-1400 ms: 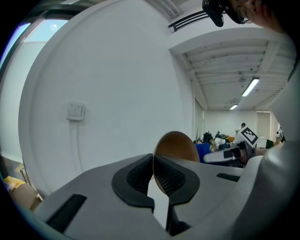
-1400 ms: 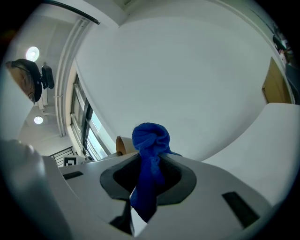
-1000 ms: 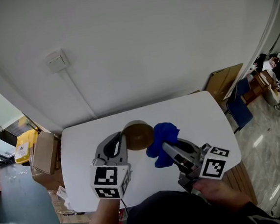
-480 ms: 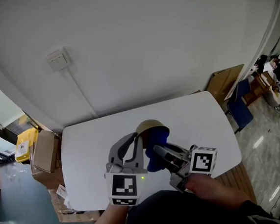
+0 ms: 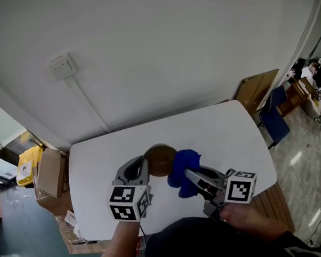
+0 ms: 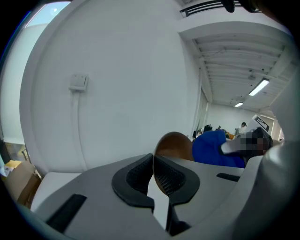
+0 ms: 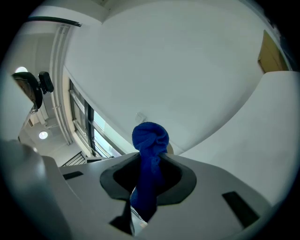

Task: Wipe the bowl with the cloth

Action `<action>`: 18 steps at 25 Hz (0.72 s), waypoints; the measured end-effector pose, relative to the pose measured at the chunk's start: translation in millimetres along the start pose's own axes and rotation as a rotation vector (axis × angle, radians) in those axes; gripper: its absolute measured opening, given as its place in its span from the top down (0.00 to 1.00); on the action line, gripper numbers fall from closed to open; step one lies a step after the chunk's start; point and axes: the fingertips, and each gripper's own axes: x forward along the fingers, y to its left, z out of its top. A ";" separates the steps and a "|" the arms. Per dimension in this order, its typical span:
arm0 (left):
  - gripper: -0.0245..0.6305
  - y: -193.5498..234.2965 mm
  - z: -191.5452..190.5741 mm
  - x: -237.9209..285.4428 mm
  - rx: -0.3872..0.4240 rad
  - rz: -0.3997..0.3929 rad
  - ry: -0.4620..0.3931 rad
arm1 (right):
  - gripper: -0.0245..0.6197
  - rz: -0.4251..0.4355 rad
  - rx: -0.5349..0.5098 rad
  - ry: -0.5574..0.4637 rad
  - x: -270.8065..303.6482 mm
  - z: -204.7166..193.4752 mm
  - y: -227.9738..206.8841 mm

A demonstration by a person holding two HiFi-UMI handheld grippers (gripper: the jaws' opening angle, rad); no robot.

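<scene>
The left tool pinching the bowl and the right tool squeezing the cloth are sinking toward the surface's middle. The cloth is coming out, maybe ending 1 wipe.

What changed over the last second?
The left gripper carried the bowl right, against the cloth in the right gripper, then back left; the cloth now sits at the bowl's right edge. Both grips held; table unchanged.
</scene>
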 end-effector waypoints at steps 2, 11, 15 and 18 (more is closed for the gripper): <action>0.93 0.0 -13.6 5.1 -0.018 -0.012 0.038 | 0.85 -0.020 -0.010 -0.026 -6.6 8.1 -6.3; 0.93 -7.3 -64.5 21.7 -0.051 -0.065 0.171 | 0.85 -0.097 -0.106 -0.059 -22.9 20.5 -23.2; 0.93 -8.4 -87.0 29.2 -0.066 -0.080 0.224 | 0.85 -0.123 -0.123 -0.057 -24.8 18.3 -31.0; 0.93 -9.9 -104.6 36.1 -0.080 -0.094 0.264 | 0.85 -0.137 -0.121 -0.054 -25.0 15.3 -36.2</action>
